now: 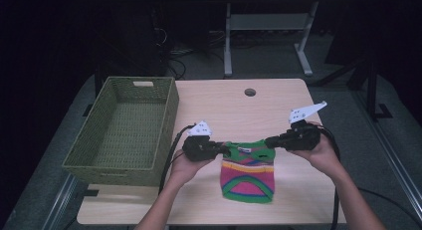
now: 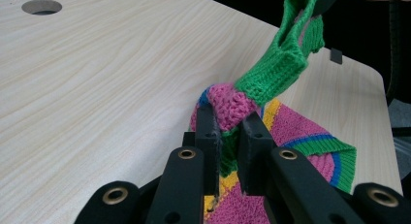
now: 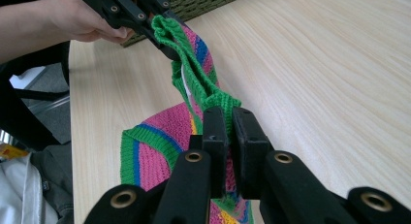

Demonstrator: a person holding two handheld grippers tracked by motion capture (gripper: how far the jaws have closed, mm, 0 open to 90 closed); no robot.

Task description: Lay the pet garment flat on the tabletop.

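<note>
Pale wood table (image 1: 278, 103) fills the middle of a dark room. Over its near half, the left gripper (image 1: 225, 151) is clamped on one top corner of a small knitted sweater (image 1: 248, 175), and the right gripper (image 1: 269, 142) is clamped on the other corner. Between them the green neckline is pulled taut, while the pink, yellow and blue striped body hangs down onto the table toward the person. Left of it stands a green woven basket (image 1: 166, 120).

Probably lab: workbench frames (image 1: 263, 26), cables (image 1: 174, 56).
</note>
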